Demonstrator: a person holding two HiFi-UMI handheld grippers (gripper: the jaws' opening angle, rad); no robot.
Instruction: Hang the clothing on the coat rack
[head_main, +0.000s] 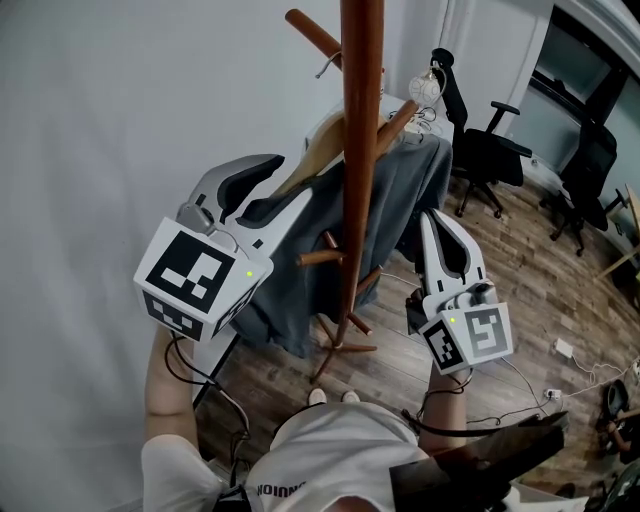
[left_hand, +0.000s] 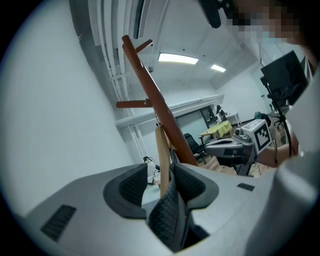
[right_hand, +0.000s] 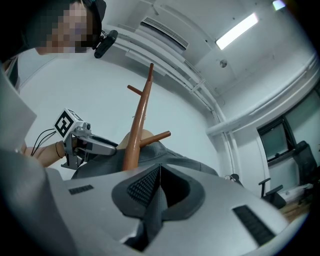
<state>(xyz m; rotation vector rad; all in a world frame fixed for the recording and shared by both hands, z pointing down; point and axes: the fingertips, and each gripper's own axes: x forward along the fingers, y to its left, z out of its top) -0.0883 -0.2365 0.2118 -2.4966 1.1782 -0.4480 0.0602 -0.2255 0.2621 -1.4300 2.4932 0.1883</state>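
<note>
A grey garment hangs on a wooden hanger from the brown coat rack. My left gripper is at the hanger's left shoulder. In the left gripper view the hanger's wooden arm stands between the jaws beside the right pad, with a gap to the left pad; this gripper is open. My right gripper points up at the garment's right edge. In the right gripper view its pads meet, so this gripper is shut, and nothing shows between them. The garment and rack lie just beyond.
A white wall stands close on the left. Two black office chairs sit on the wooden floor behind the rack. Cables and a plug strip lie at the right. Lower pegs stick out of the pole.
</note>
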